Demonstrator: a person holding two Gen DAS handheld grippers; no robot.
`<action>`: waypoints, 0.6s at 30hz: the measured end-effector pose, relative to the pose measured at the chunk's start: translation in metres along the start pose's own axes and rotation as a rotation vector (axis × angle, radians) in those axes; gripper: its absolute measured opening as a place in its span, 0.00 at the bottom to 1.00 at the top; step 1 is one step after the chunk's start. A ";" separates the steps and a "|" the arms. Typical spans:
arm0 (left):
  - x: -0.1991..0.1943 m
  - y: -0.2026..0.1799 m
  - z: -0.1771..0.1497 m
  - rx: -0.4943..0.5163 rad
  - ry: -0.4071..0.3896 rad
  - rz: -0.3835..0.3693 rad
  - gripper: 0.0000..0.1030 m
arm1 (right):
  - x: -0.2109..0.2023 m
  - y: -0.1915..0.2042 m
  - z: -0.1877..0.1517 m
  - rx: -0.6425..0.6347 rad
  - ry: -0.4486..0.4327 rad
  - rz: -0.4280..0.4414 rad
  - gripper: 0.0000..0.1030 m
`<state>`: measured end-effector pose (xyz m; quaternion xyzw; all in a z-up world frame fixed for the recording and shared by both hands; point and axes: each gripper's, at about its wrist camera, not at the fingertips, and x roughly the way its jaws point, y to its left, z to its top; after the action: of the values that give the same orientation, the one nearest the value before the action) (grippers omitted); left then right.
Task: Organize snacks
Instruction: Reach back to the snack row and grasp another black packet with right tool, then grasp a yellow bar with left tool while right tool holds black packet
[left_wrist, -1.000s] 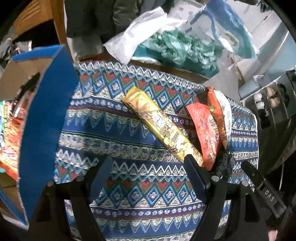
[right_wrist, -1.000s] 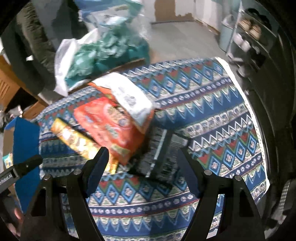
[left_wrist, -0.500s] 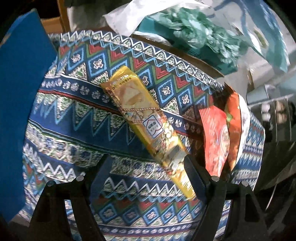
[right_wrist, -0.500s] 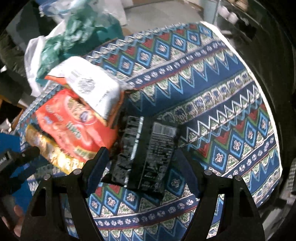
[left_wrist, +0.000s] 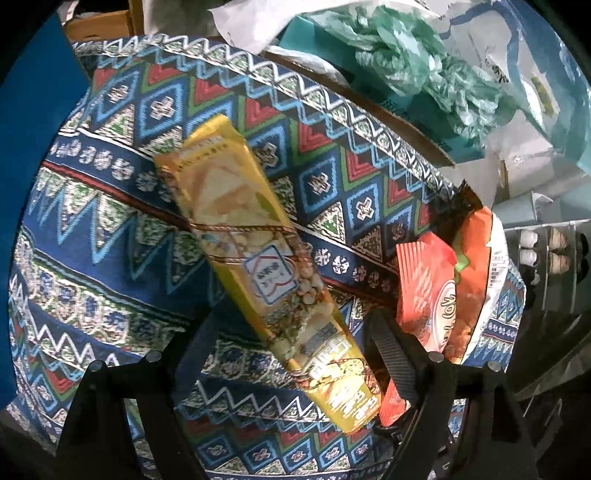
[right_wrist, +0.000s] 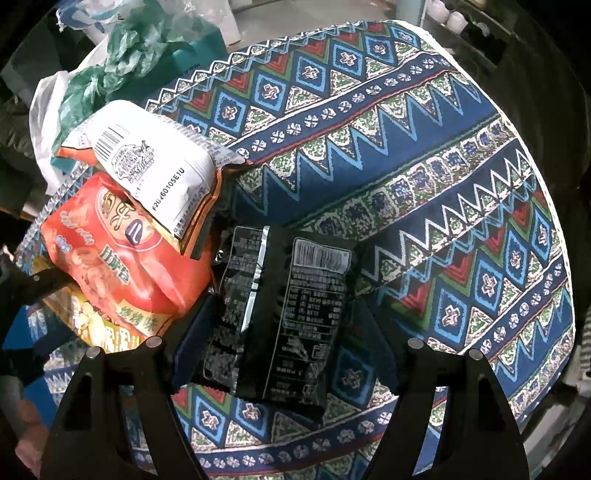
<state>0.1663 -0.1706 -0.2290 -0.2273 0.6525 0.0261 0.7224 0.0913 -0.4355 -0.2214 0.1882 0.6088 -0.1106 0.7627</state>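
A long yellow snack pack (left_wrist: 258, 258) lies slantwise on the patterned tablecloth (left_wrist: 110, 229). My left gripper (left_wrist: 291, 332) points down over the pack's lower end. Its jaws are opening, the pack lies between them, and the pads do not press on it. To its right lie a red snack bag (left_wrist: 424, 288) and an orange bag with a white back (left_wrist: 476, 266). A black snack pack (right_wrist: 291, 314) lies back side up between the fingers of my right gripper (right_wrist: 282, 325), which stands open just above it. The red bag (right_wrist: 122, 258) and the white-backed bag (right_wrist: 147, 158) are piled to its left.
Green and white plastic bags (left_wrist: 406, 62) are heaped beyond the table's far edge. A blue board (left_wrist: 33, 110) stands at the left. A shelf with cups (left_wrist: 546, 251) is at the right. Bare cloth (right_wrist: 443, 184) spreads to the right of the black pack.
Both grippers have sunk toward the table. The yellow pack's lower end now lies between the left fingers, and the black pack between the right fingers.
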 end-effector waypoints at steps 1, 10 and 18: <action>0.002 -0.004 -0.001 0.010 -0.007 0.009 0.86 | 0.003 0.003 0.001 -0.004 0.003 -0.003 0.73; 0.003 -0.019 -0.011 0.147 -0.043 0.017 0.56 | 0.013 0.014 0.001 -0.076 -0.007 -0.058 0.67; -0.005 -0.004 -0.012 0.213 0.001 -0.023 0.48 | -0.002 -0.002 -0.015 -0.092 -0.014 -0.040 0.57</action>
<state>0.1556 -0.1771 -0.2236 -0.1568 0.6494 -0.0521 0.7423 0.0768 -0.4312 -0.2227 0.1399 0.6116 -0.0991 0.7724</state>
